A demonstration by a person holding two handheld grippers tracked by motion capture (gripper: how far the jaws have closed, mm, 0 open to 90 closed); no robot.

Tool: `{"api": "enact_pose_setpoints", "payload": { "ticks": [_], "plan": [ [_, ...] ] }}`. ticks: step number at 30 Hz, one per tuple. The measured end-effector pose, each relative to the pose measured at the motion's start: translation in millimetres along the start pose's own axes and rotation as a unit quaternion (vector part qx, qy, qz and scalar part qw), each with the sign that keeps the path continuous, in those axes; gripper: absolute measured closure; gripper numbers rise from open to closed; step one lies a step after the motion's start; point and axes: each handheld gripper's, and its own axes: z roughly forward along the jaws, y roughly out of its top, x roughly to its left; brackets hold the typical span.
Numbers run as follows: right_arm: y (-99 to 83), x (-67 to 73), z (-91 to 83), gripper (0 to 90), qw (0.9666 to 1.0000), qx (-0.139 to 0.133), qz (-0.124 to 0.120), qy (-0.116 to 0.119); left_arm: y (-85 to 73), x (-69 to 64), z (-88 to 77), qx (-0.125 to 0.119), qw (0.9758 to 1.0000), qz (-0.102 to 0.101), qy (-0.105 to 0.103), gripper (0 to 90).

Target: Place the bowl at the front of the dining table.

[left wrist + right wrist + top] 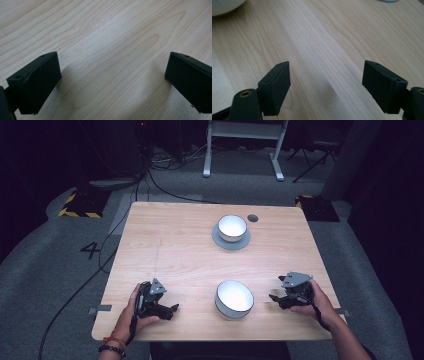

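Two tongs [174,308] [273,297] released on pale wood table [175,245]; near bowl [234,298] between; grey carpet [50,250], dark room.

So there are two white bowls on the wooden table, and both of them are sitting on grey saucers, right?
Not quite. There are two white bowls, but just the far bowl sits on a grey saucer. The near bowl, between the left gripper and the right gripper, stands directly on the bare wooden table. The high view shows this.

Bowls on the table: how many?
2. The near bowl sits between the two tools; the far bowl stands on a grey saucer toward the table's back edge.
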Motion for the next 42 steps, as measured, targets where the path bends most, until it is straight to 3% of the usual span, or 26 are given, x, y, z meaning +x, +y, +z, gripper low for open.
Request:
{"api": "enact_pose_setpoints", "payload": {
  "ticks": [1,4,14,21,31,38,42],
  "plan": [
    [-3.7,0.3,-0.6,22.9,1.0000,-0.003,0.009,0.000,0.0,0.1,0.0,0.000,1.0000,0.000,0.001,0.5],
    [-8.9,-1.0,-1.7,22.9,1.0000,-0.003,0.001,-0.002,0.0,0.1,-0.1,0.000,1.0000,0.000,0.001,0.5],
    [-26.4,-6.5,-7.5,22.8,0.9998,-0.014,0.016,-0.006,0.4,0.6,-0.4,0.000,1.0000,0.004,0.006,0.4],
    [-43.6,-12.0,-13.7,22.5,0.9983,-0.025,0.052,-0.001,0.5,0.7,-0.3,0.000,1.0000,0.004,0.005,0.4],
    [-61.3,-18.3,-16.8,21.6,0.9967,-0.030,0.075,0.001,0.7,1.0,0.2,0.000,1.0000,0.003,0.001,0.4],
    [-76.8,-25.0,-18.3,20.4,0.9922,-0.054,0.111,0.017,0.6,0.6,0.7,-0.001,1.0000,0.000,-0.002,0.4],
    [-82.1,-28.3,-21.0,18.5,0.9912,-0.052,0.120,0.019,0.8,0.7,0.6,0.002,1.0000,0.000,-0.004,0.4]
  ]
}}
